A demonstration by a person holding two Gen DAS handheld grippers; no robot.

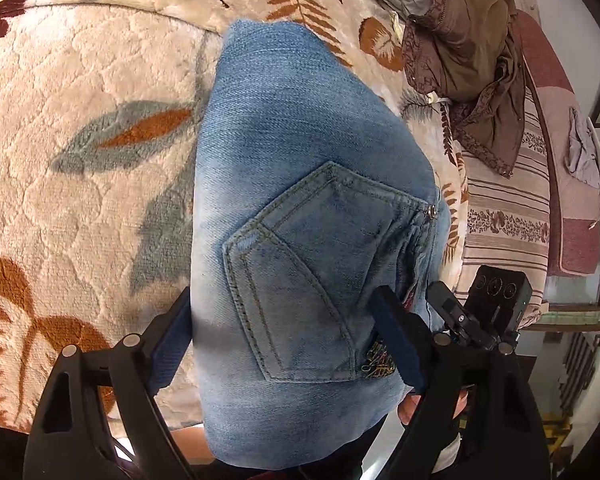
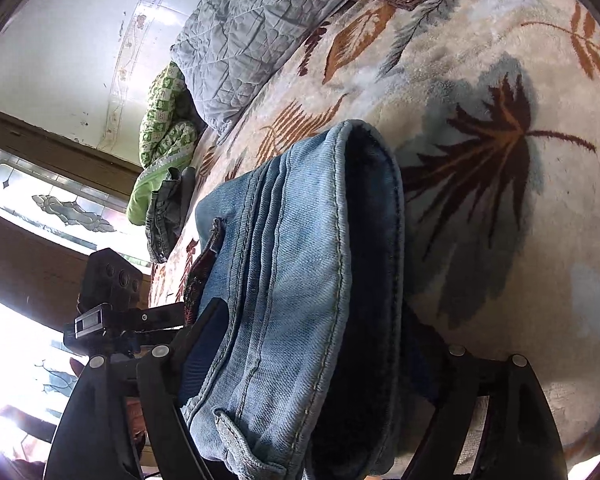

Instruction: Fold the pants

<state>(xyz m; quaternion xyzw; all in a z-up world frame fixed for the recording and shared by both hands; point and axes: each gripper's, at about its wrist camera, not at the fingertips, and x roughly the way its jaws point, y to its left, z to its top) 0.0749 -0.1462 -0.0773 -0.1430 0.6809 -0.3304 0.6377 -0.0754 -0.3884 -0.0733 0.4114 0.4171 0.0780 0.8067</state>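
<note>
Folded light-blue jeans [image 1: 292, 152] lie on a beige plush bedspread with a leaf pattern [image 1: 80, 100], back pocket facing up. My left gripper [image 1: 282, 296] straddles the near end of the bundle. Its jaws stand wide, one blue-padded finger [image 1: 168, 344] on each side, and the pads do not visibly squeeze the cloth. From the right wrist view I see the stacked folded layers of the jeans [image 2: 300, 240] edge-on. My right gripper [image 2: 316, 312] is spread wide around them, its far finger half hidden in shadow. The right gripper's body [image 1: 496, 292] sits just right of the jeans.
A crumpled brown garment [image 1: 472, 52] and a striped blanket [image 1: 504, 208] lie at the bed's right side. A grey quilt [image 2: 240, 40], a green patterned blanket [image 2: 164, 128] and a small denim piece [image 2: 168, 216] sit along the far edge. A window glares at left.
</note>
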